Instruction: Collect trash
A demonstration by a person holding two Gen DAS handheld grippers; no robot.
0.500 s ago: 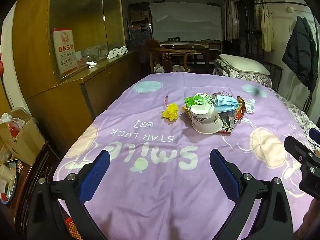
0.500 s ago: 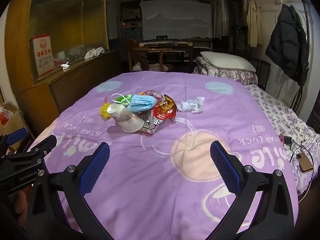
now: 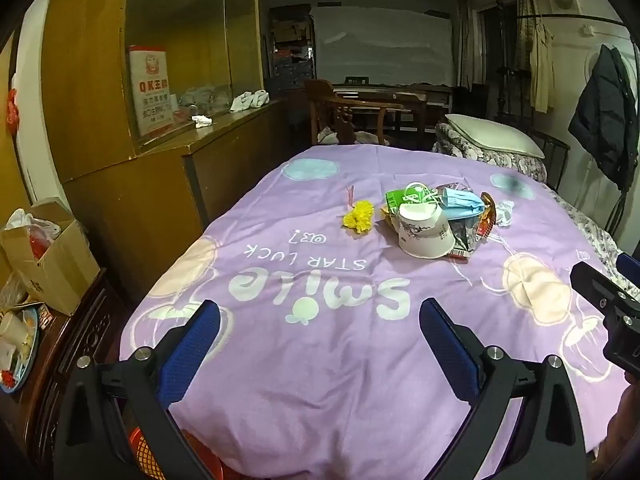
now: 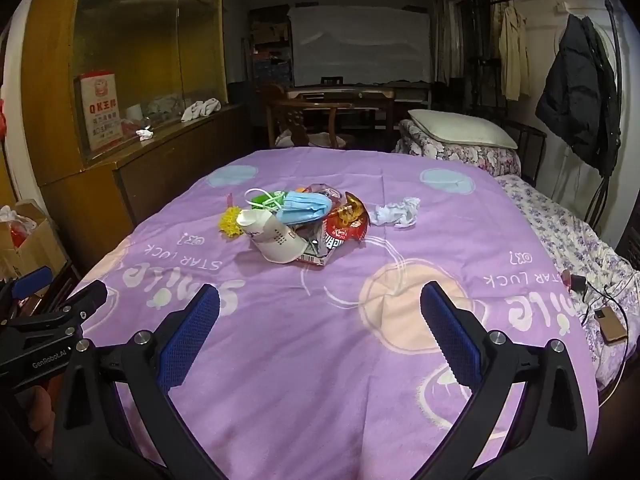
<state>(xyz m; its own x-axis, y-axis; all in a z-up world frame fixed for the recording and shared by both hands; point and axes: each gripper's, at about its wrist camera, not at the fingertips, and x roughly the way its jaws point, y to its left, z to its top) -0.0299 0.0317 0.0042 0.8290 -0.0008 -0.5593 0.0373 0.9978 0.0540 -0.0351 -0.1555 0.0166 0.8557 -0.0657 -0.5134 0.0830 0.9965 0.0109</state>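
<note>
Both tools are wide and hold nothing: the left tool [image 3: 320,344] and the right tool [image 4: 320,340] hang over the near edge of the purple tabletop [image 4: 320,380]. The trash pile sits far off in the middle. The paper cup [image 4: 276,240] lies tipped on the red snack wrapper [image 4: 344,228], with the blue face mask [image 4: 306,208] on top. One grab could knock the cup rolling. The crumpled tissue [image 4: 394,212] and yellow flower [image 3: 360,216] lie apart and may get missed.
</note>
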